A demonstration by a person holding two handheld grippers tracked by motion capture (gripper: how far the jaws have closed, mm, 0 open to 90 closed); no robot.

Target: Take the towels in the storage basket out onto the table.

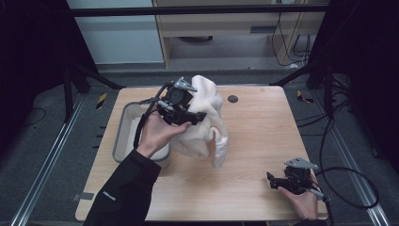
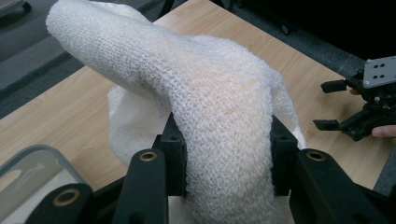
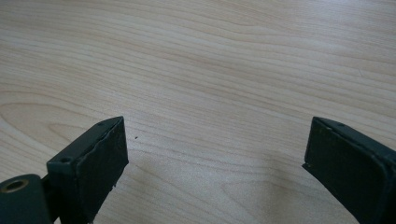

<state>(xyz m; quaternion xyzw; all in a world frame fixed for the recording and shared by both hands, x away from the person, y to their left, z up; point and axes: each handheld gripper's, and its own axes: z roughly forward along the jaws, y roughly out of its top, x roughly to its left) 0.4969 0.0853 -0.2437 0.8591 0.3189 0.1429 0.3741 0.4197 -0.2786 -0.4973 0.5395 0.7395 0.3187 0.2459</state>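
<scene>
High view: the left claw [image 1: 200,117] pinches a white knitted towel [image 1: 204,120], lifted beside the grey bin [image 1: 123,123], its tail trailing on the desk [image 1: 254,141]. Binning it likely remains. The right claw [image 1: 272,181] rests spread, empty.

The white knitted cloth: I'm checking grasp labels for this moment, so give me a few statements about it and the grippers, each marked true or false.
1. The left gripper is clamped on the white knitted cloth. True.
2. The cloth lies flat on the table. False: it is lifted in a bunch, with a part hanging down to the wood.
3. The right gripper holds a corner of the cloth. False: its jaws stand open over bare wood.
4. A grey bin sits at the table's left side. True.
</scene>
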